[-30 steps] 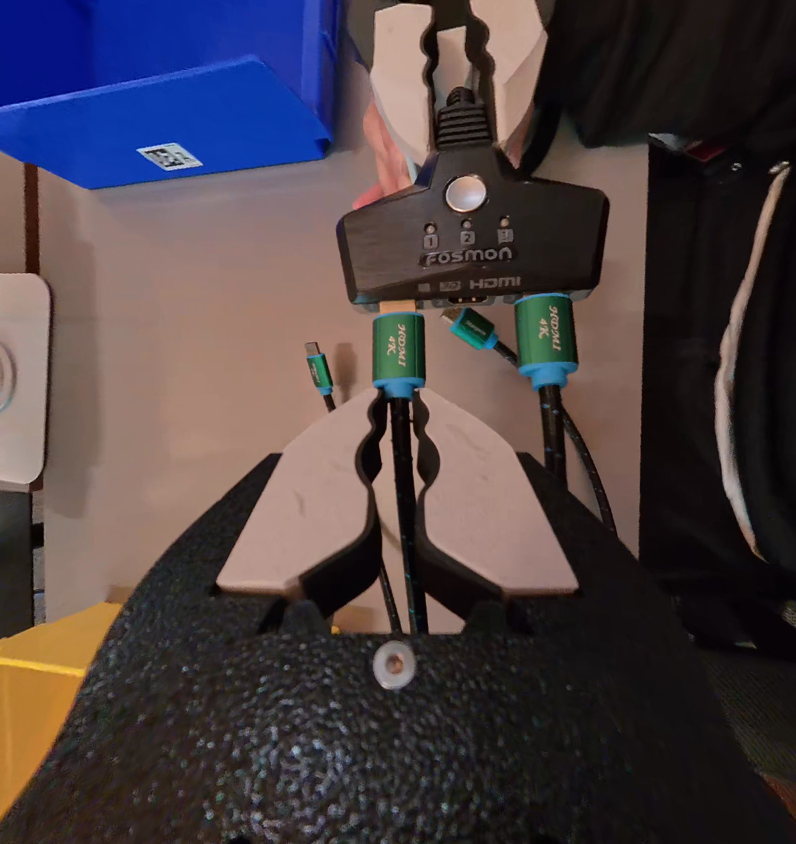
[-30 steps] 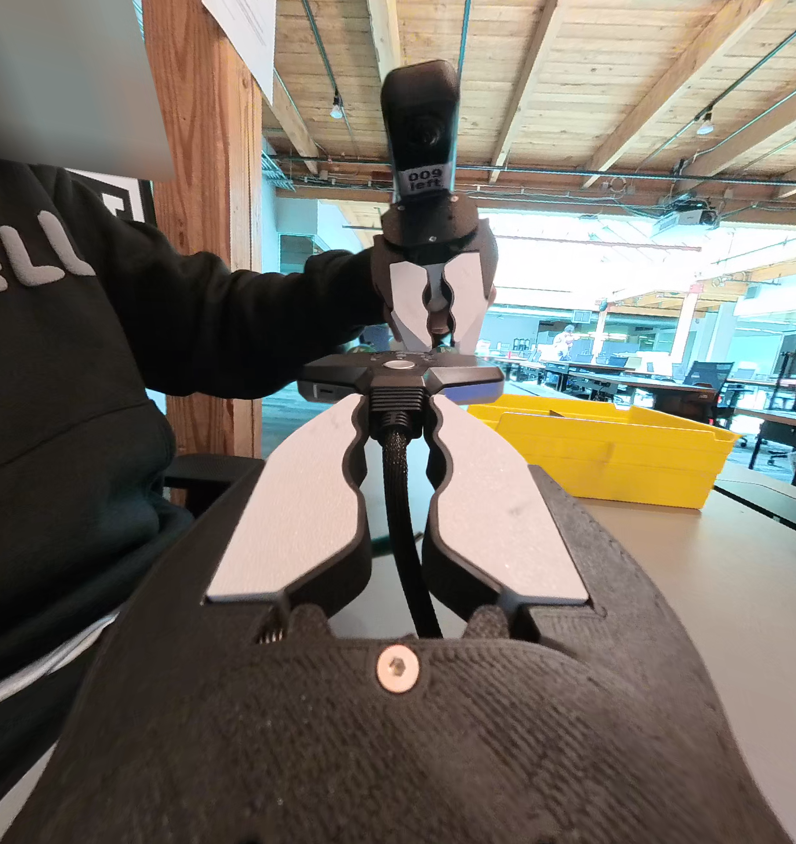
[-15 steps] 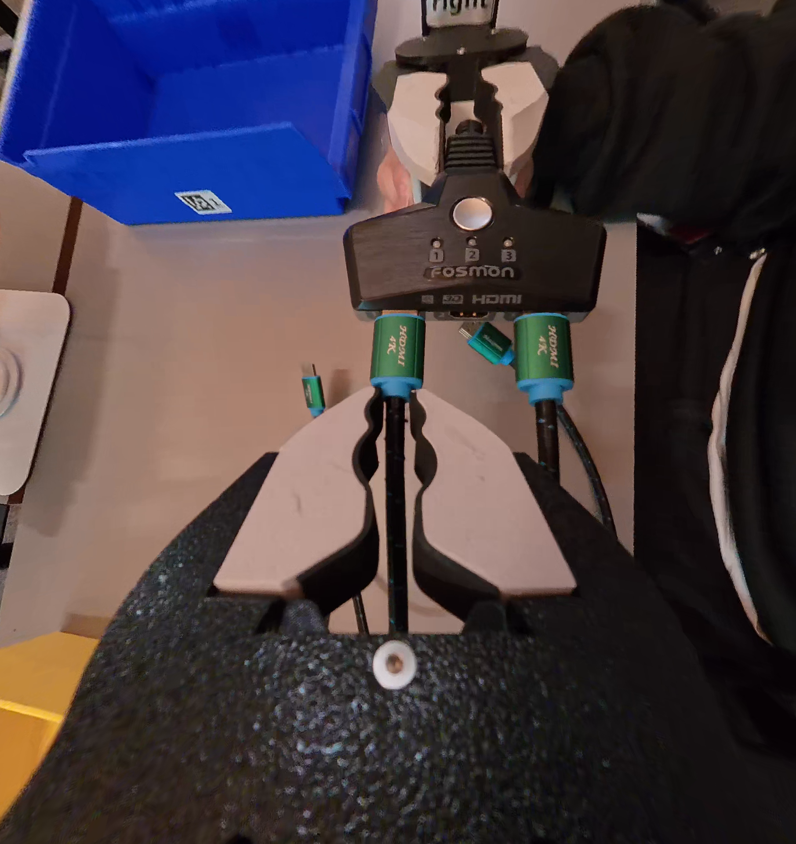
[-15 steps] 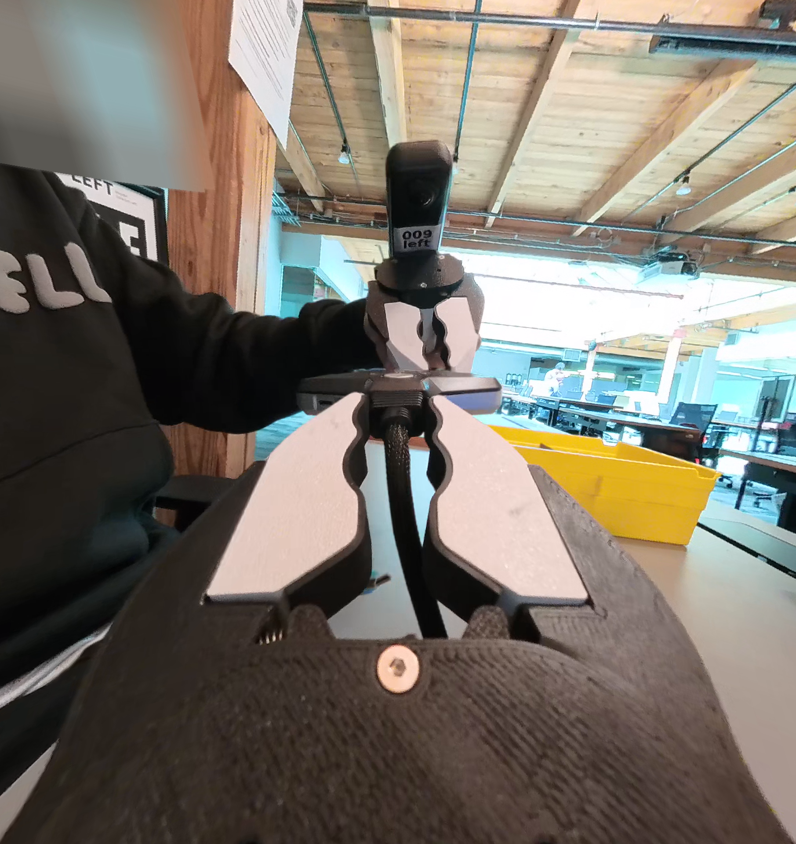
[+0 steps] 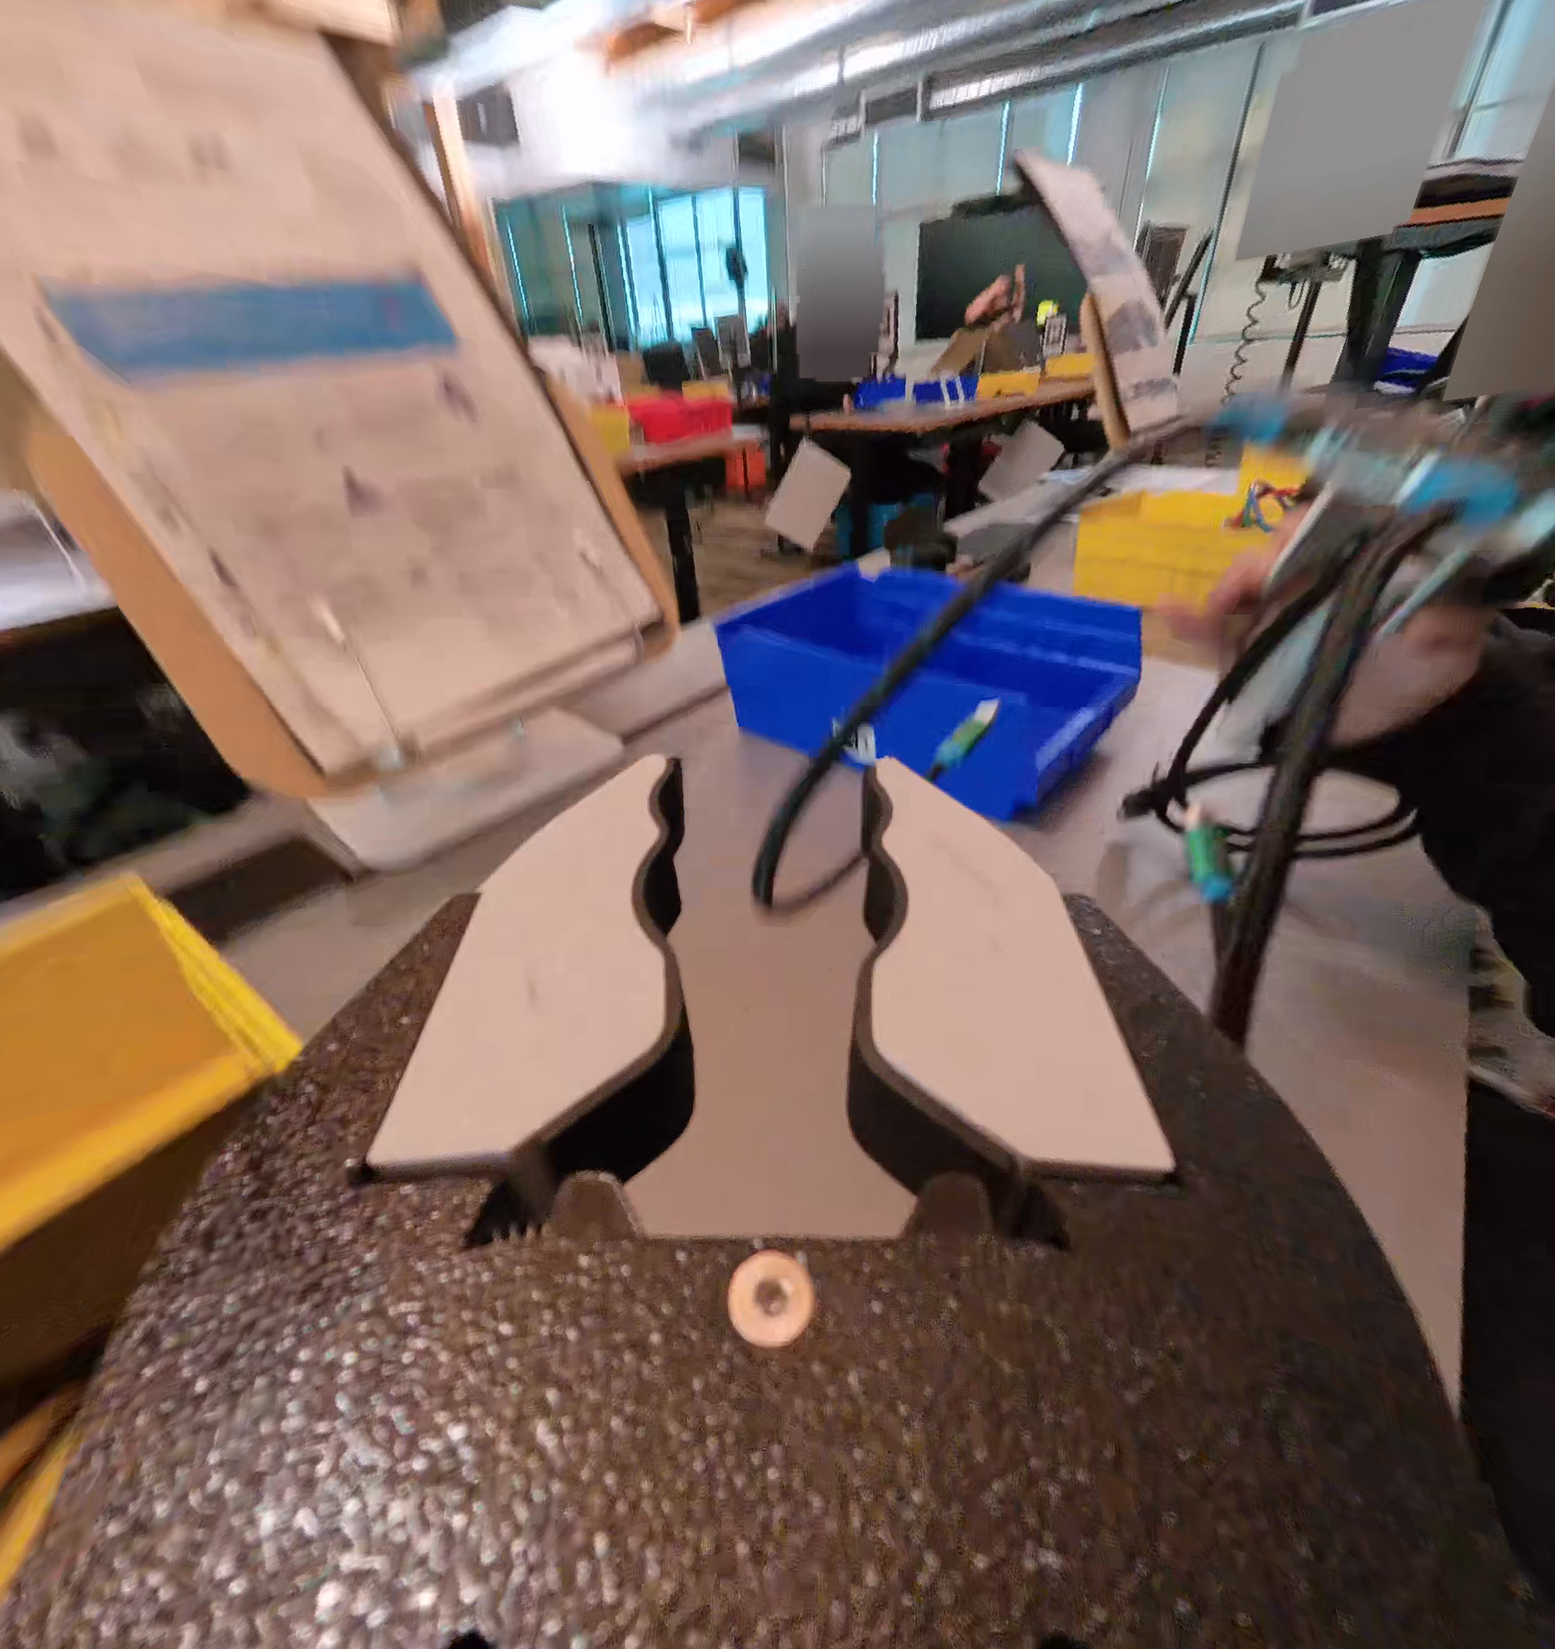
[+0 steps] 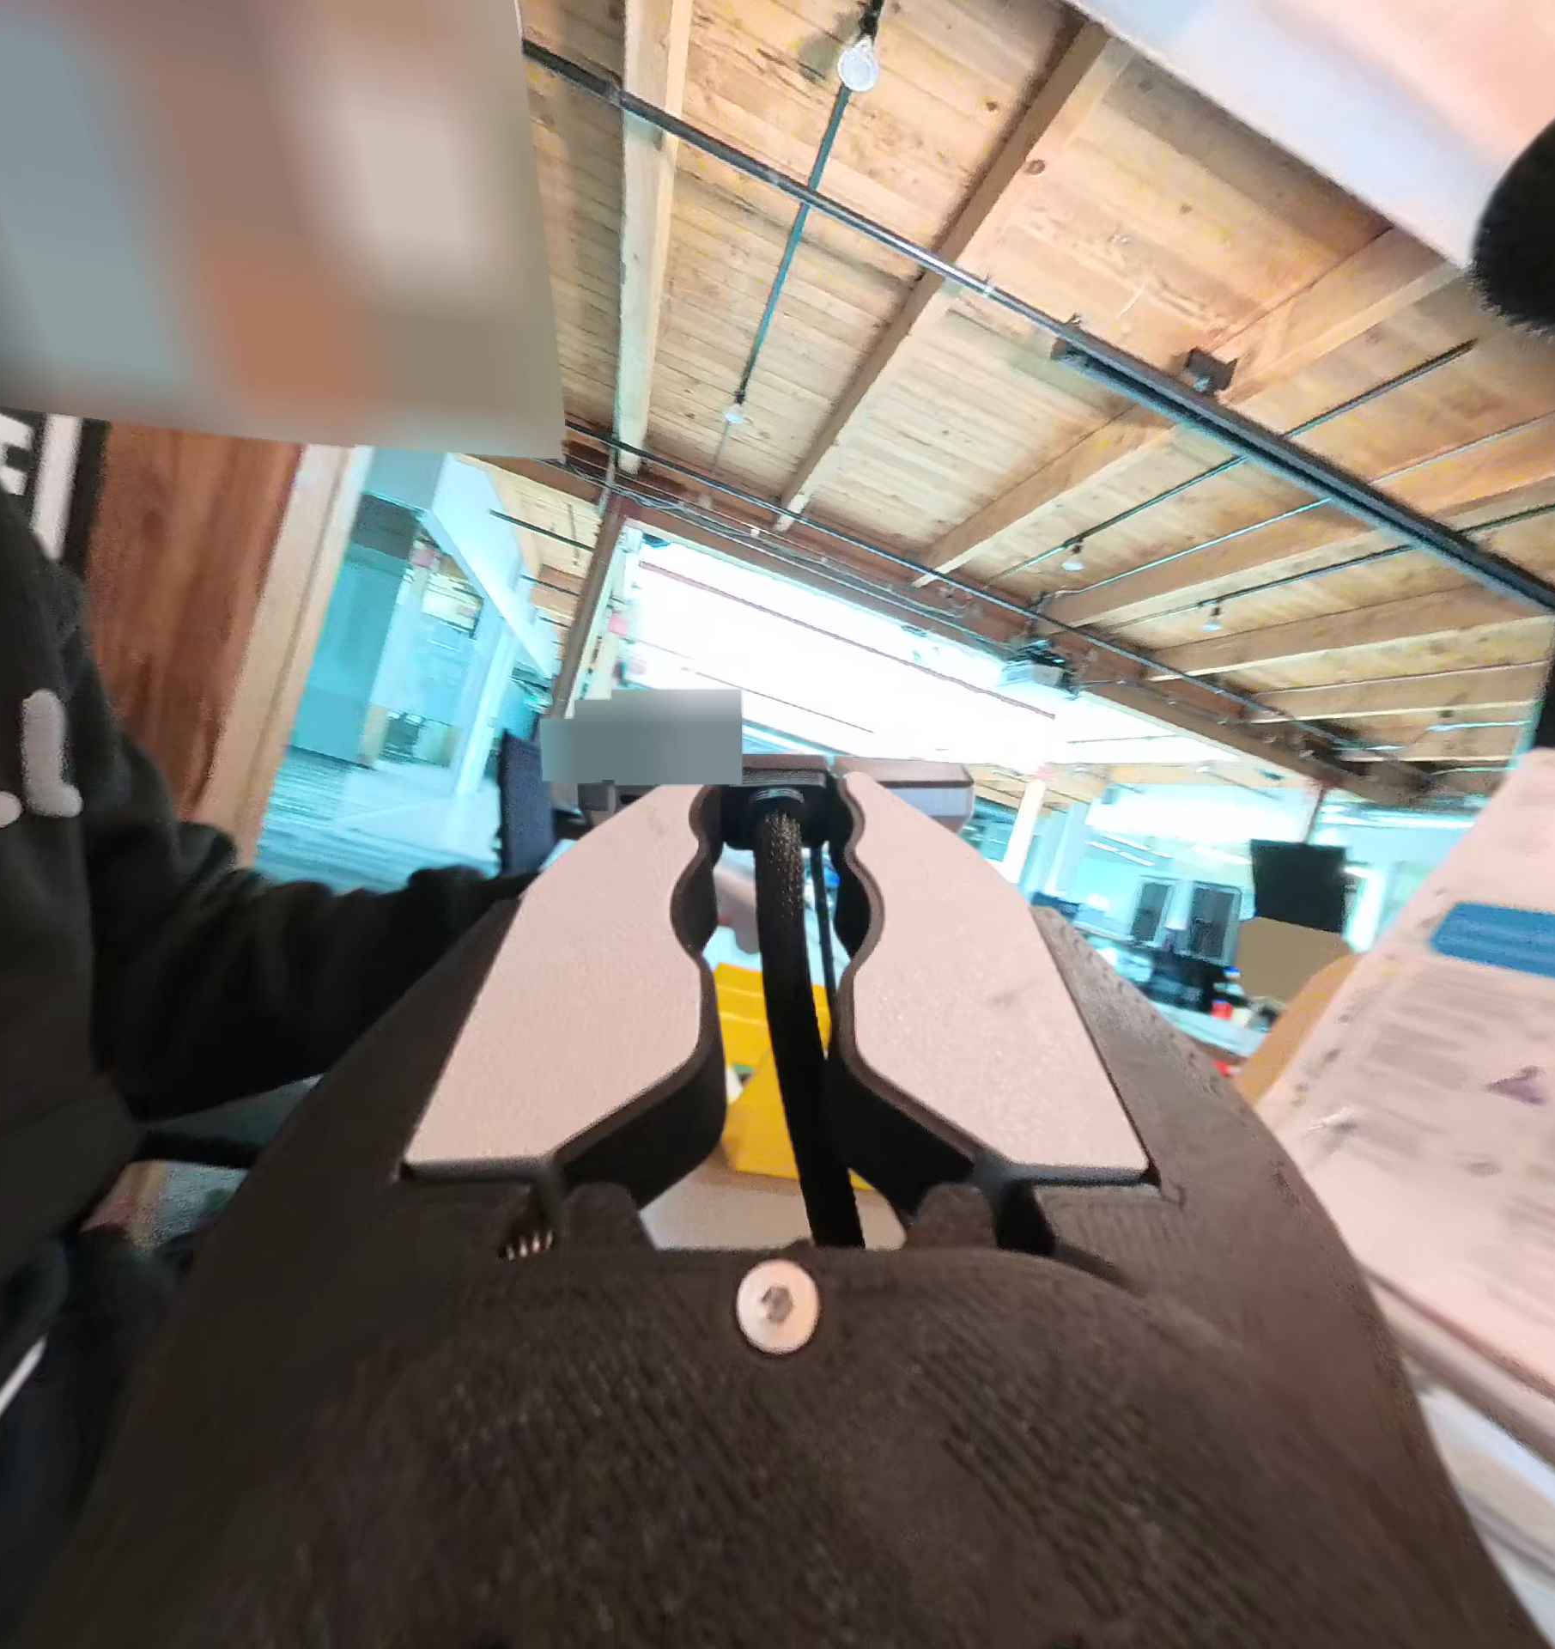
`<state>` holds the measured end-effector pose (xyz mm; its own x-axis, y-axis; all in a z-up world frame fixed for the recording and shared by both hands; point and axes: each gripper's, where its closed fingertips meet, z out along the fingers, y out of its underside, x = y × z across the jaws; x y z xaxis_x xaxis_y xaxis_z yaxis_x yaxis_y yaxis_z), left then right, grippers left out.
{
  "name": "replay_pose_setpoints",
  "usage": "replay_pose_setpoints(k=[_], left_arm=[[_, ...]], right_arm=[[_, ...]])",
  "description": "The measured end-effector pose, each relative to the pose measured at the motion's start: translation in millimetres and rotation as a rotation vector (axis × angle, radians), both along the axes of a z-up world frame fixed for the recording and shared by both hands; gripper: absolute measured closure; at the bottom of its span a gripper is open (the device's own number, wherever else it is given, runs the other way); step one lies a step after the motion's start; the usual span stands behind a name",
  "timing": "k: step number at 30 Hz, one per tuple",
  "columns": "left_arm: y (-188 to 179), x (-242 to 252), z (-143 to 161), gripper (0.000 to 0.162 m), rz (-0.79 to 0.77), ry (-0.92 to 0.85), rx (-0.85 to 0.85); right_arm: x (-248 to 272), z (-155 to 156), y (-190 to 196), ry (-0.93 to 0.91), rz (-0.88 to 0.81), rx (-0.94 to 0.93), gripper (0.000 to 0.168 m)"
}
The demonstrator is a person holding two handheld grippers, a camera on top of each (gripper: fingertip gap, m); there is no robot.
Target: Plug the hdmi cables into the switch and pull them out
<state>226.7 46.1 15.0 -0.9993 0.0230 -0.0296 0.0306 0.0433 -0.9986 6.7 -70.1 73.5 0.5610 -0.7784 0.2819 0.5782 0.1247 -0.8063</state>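
A yellow plastic bin (image 5: 87,1026) and a cardboard-backed printed sheet (image 5: 310,464), its writing too blurred to read, sit left of the left gripper (image 5: 769,803), fingers spread and empty over the grey table (image 5: 760,1071); beyond lie a blue plastic bin (image 5: 1050,687) and loose green-tipped black HDMI cables (image 5: 1202,848). The right gripper (image 6: 773,807) pinches the black switch (image 6: 773,790) by its braided lead. Judged: between plugs; next, grasp another connector and align it with a port
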Motion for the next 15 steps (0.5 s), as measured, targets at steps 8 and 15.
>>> replay_pose_setpoints(k=[8,15], left_arm=[[-17,10,-75,0.122,-0.075,0.112,0.095],[-27,14,-95,0.125,-0.093,0.156,0.097]], right_arm=[[-15,90,-60,0.029,-0.3,-0.126,0.146],[10,96,-161,0.394,-0.687,-0.431,0.146]])
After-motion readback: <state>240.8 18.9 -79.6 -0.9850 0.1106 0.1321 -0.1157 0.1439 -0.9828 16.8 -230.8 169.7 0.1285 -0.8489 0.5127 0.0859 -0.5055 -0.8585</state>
